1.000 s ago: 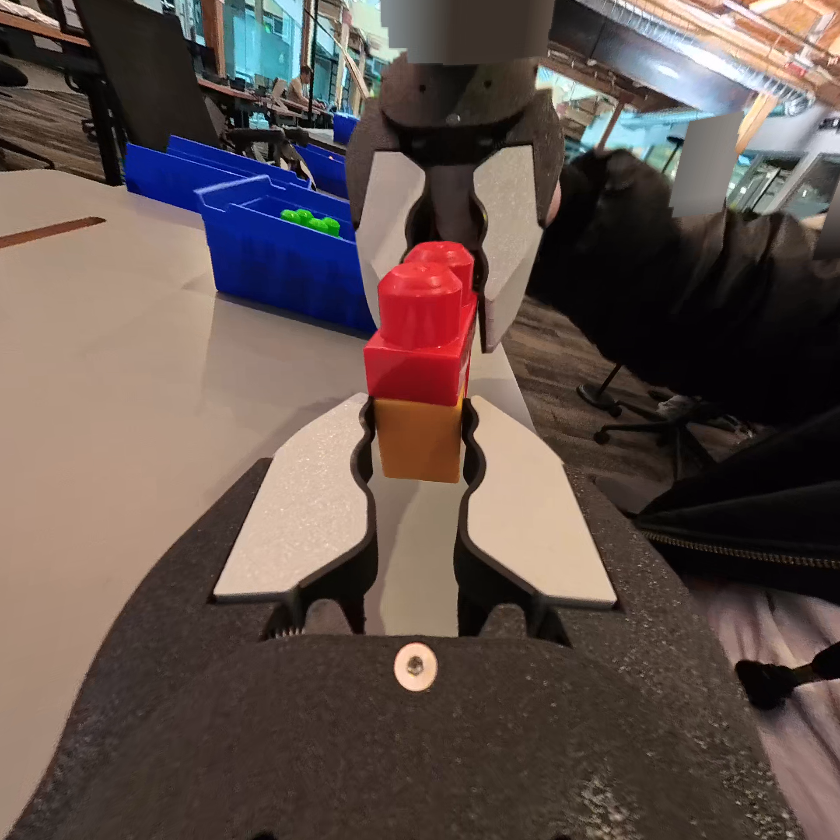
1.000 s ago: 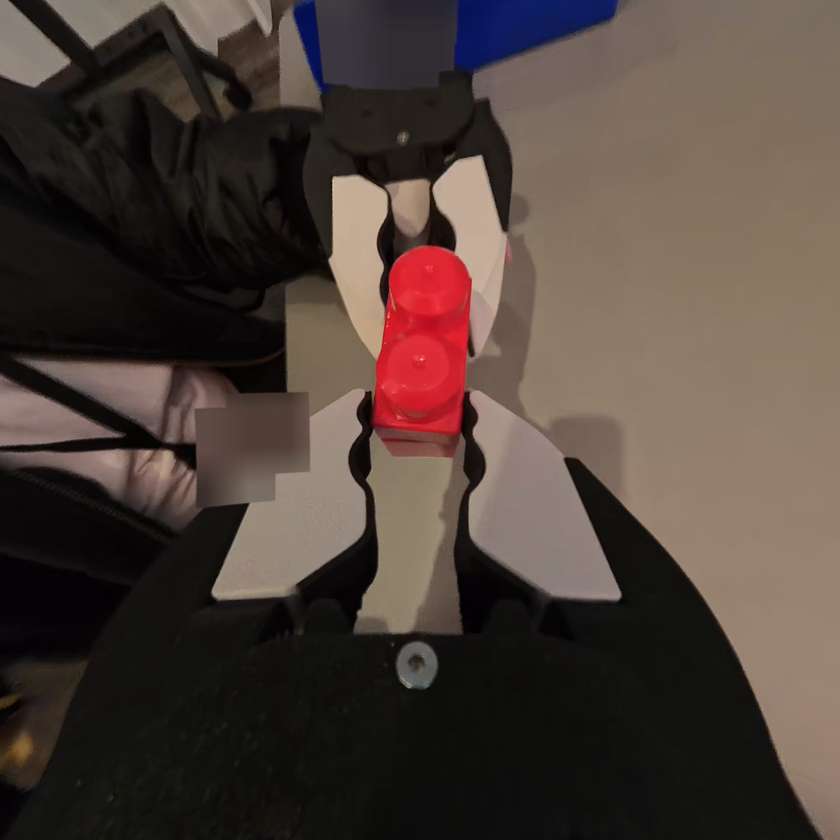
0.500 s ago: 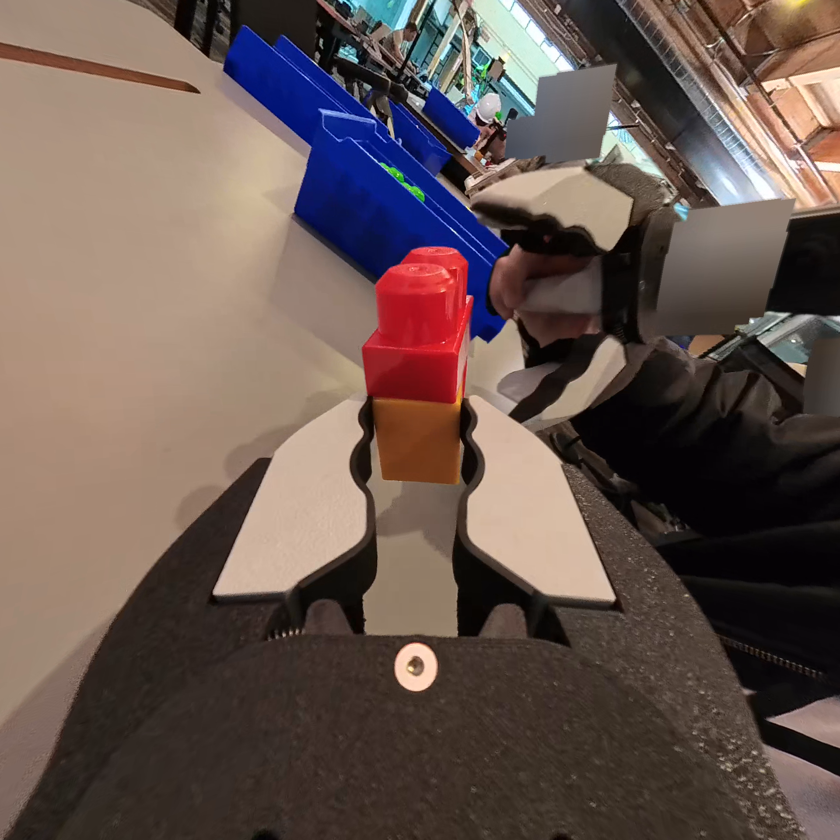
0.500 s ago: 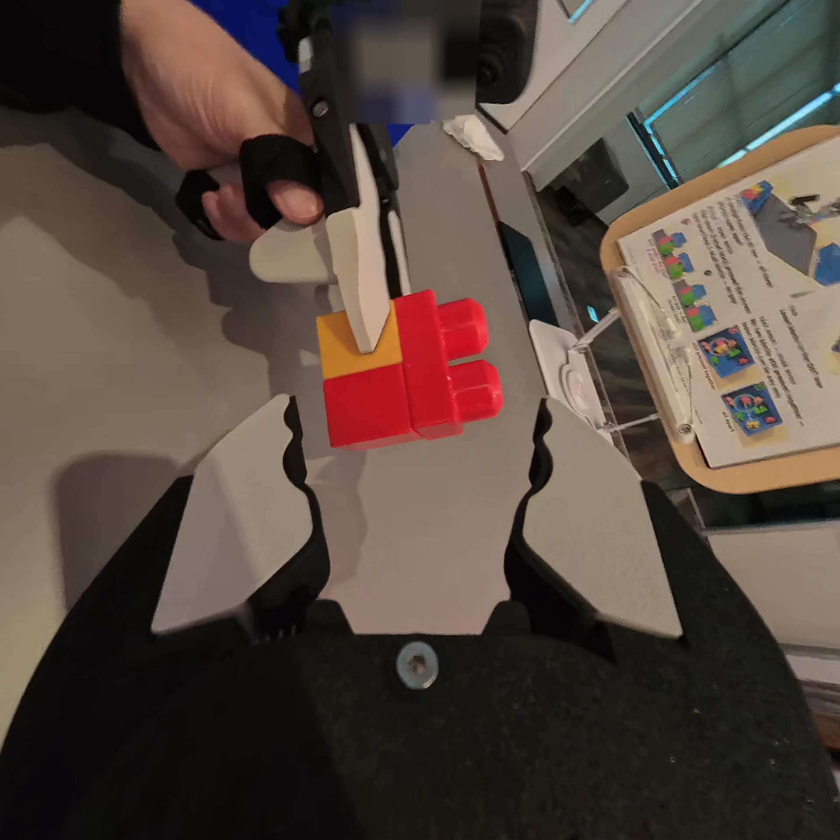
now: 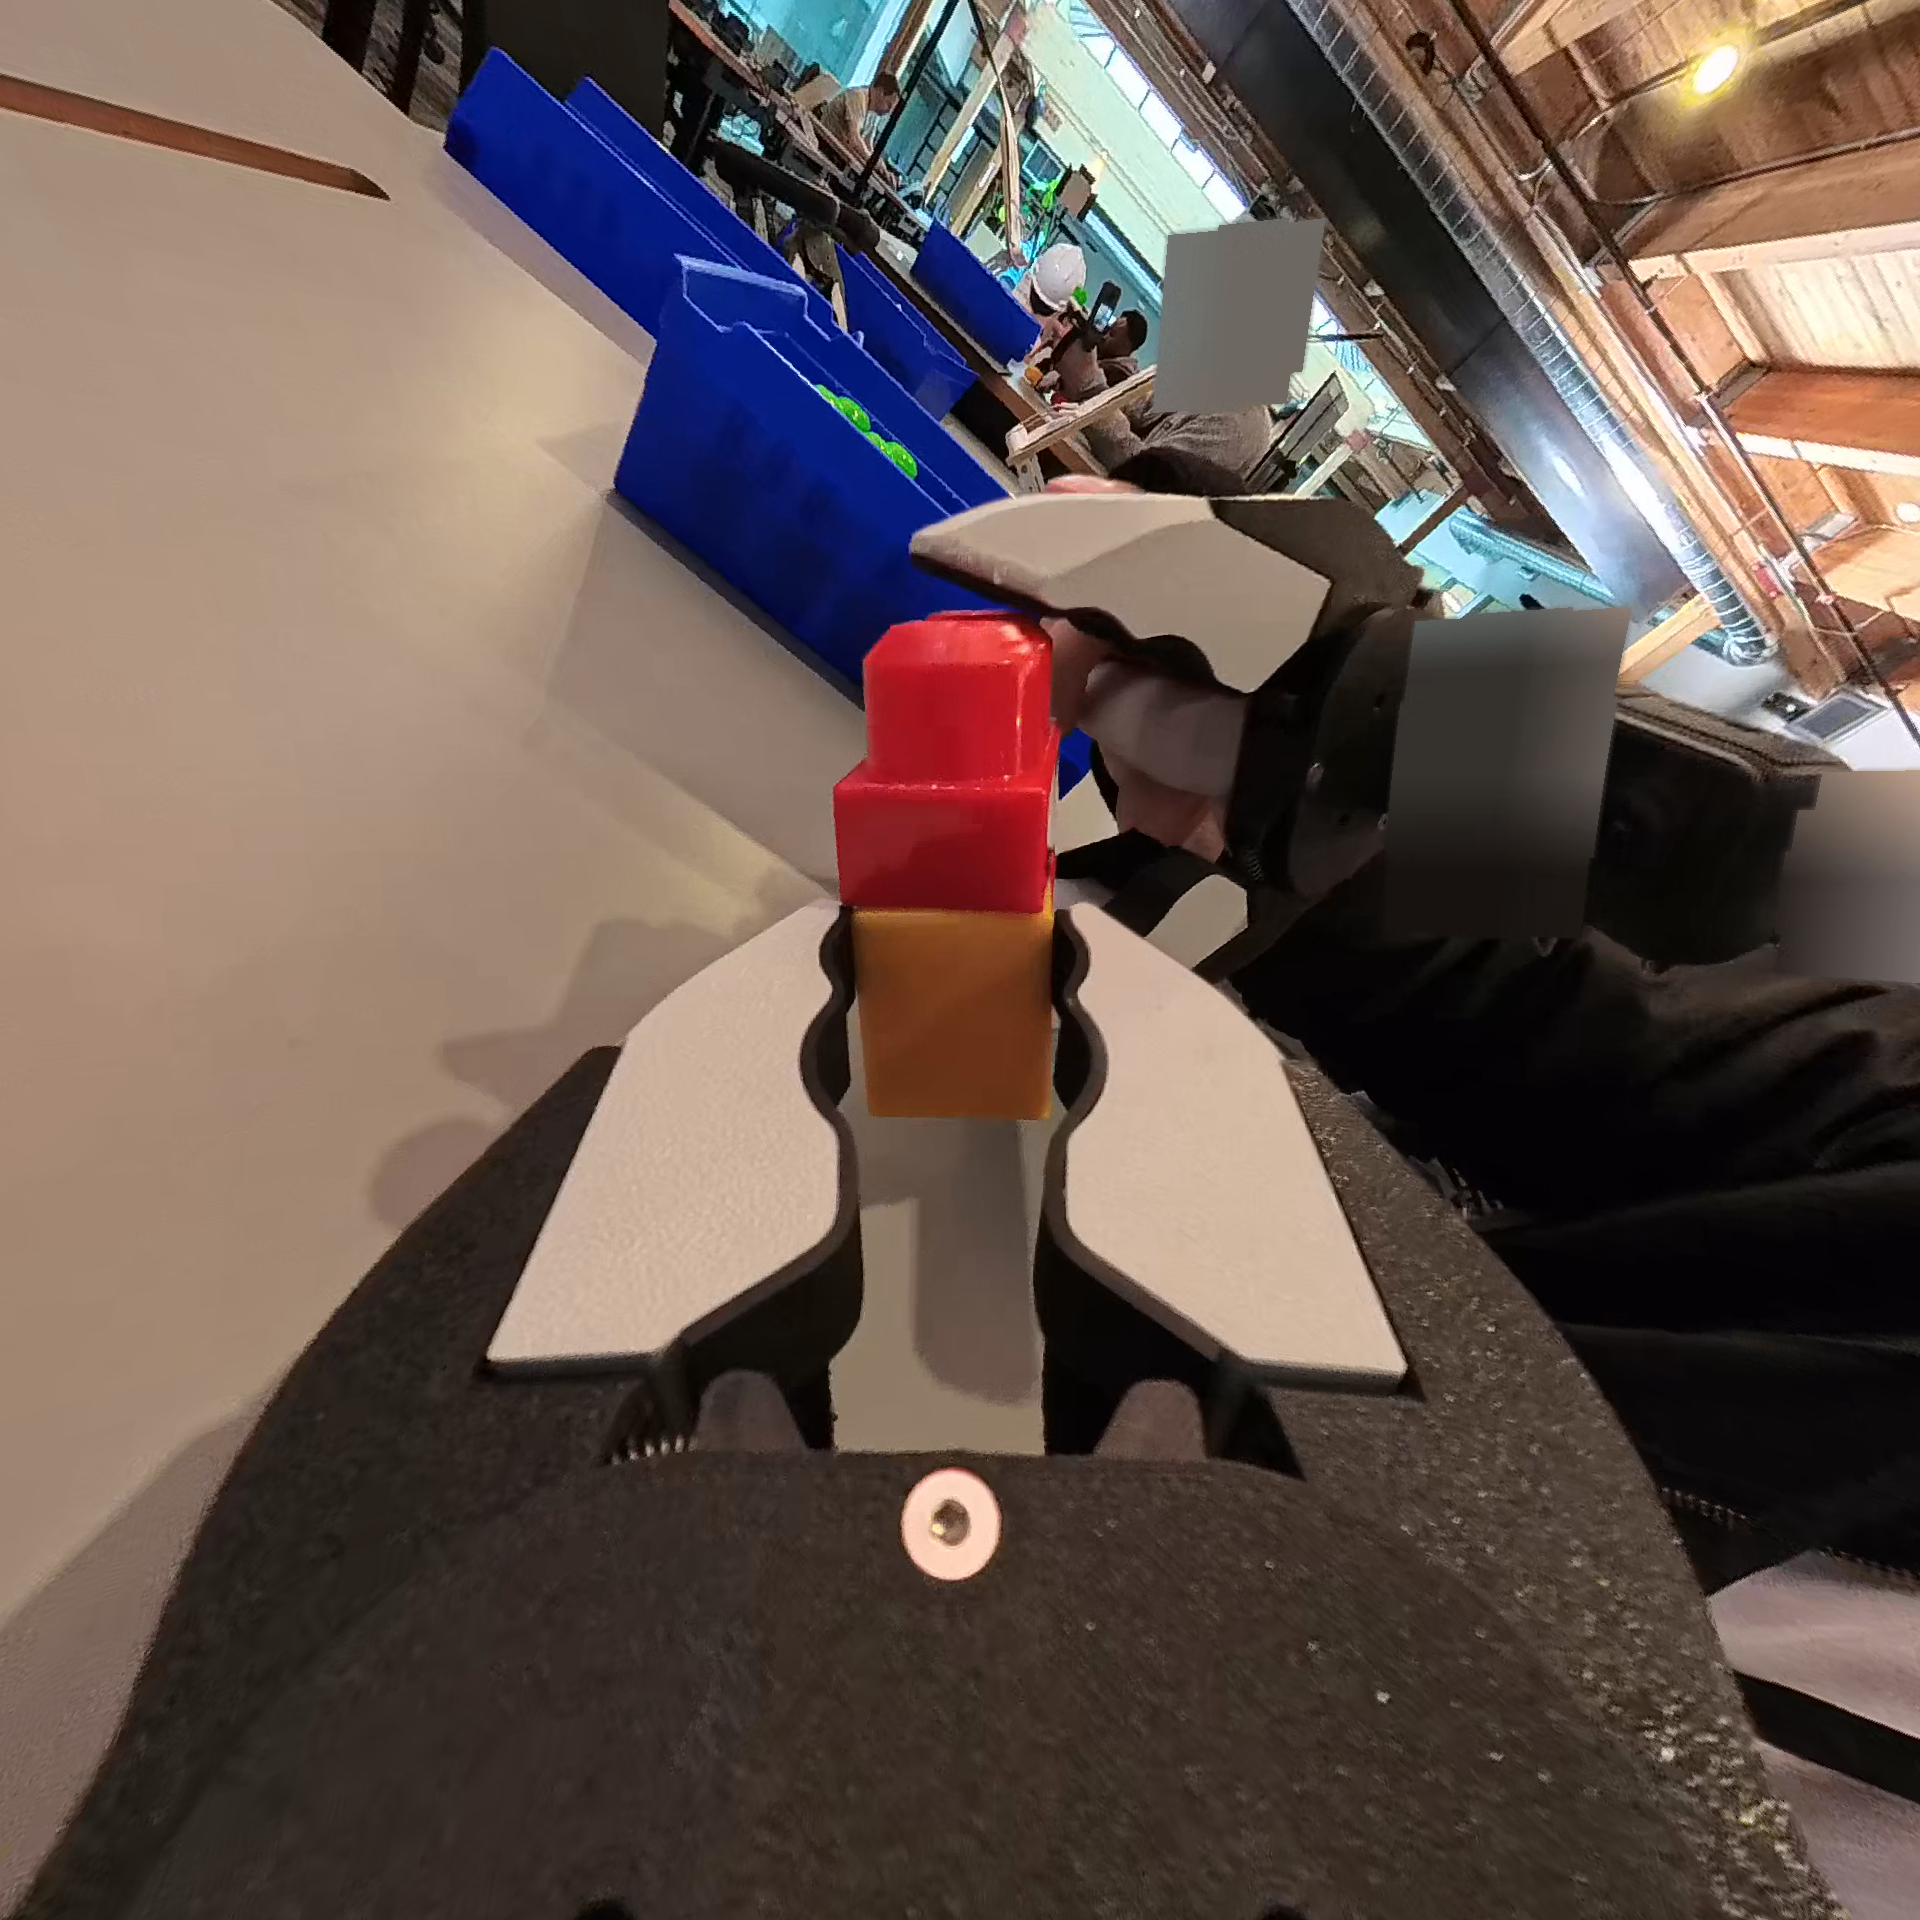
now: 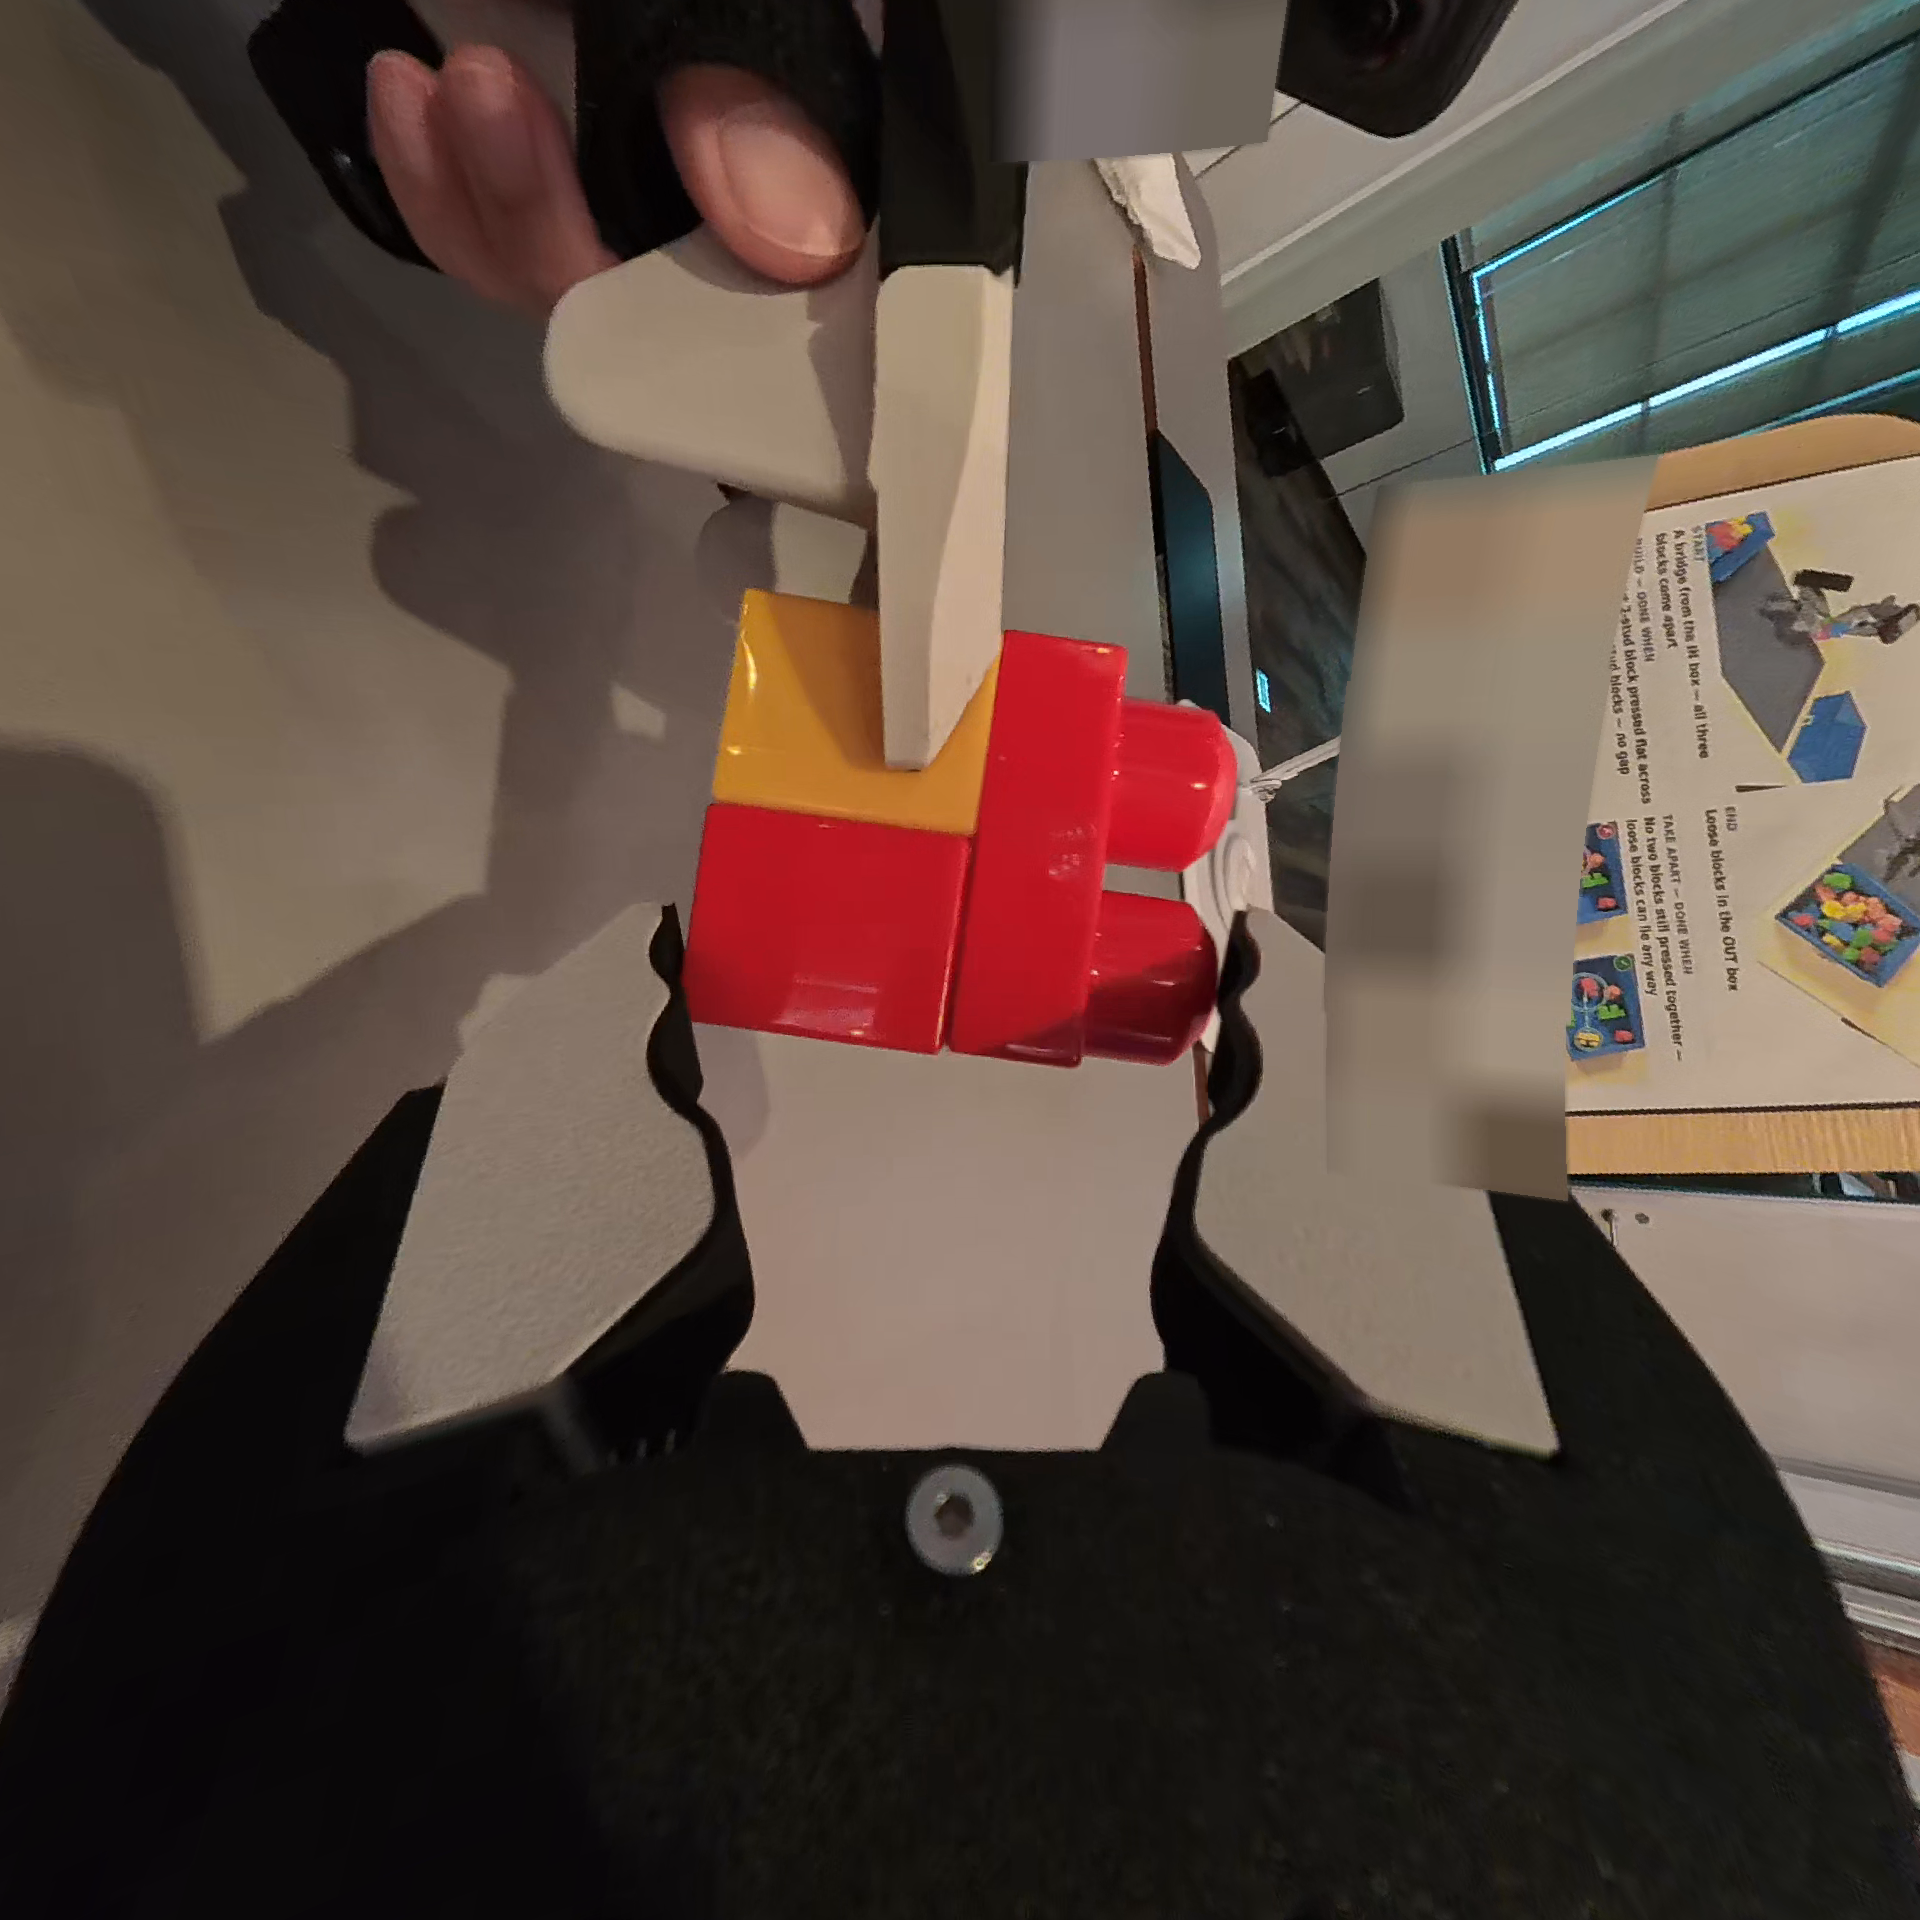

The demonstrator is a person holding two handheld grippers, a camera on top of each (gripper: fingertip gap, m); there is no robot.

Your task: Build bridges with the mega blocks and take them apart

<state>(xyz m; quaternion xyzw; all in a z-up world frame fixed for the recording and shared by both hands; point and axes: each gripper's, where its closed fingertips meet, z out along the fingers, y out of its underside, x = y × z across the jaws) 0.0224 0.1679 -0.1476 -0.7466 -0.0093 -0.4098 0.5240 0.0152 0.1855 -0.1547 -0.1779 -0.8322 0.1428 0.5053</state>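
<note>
My left gripper (image 5: 951,935) is shut on the yellow block (image 5: 951,1023) and holds a small bridge off the table. A red two-stud block (image 5: 945,790) sits on top of the yellow one. In the right wrist view the bridge lies sideways: the yellow block (image 6: 821,717) and a red single block (image 6: 831,925) side by side, with the red two-stud block (image 6: 1039,852) across both. My right gripper (image 6: 951,956) is open, its jaws on either side of the bridge's near end. One of the left gripper's fingers (image 6: 935,520) presses on the yellow block.
A blue bin (image 5: 790,488) with green blocks (image 5: 862,426) stands on the grey table (image 5: 260,623), with more blue bins behind it. A board with a picture sheet (image 6: 1766,831) stands to the right. A hand (image 6: 727,156) holds the left gripper. A dark sleeve (image 5: 1558,1091) is at the right.
My right gripper let go of the red two-stud block, opened wide, turned, and came in around the bridge from the side. My left gripper kept hold of the yellow block and tilted.
</note>
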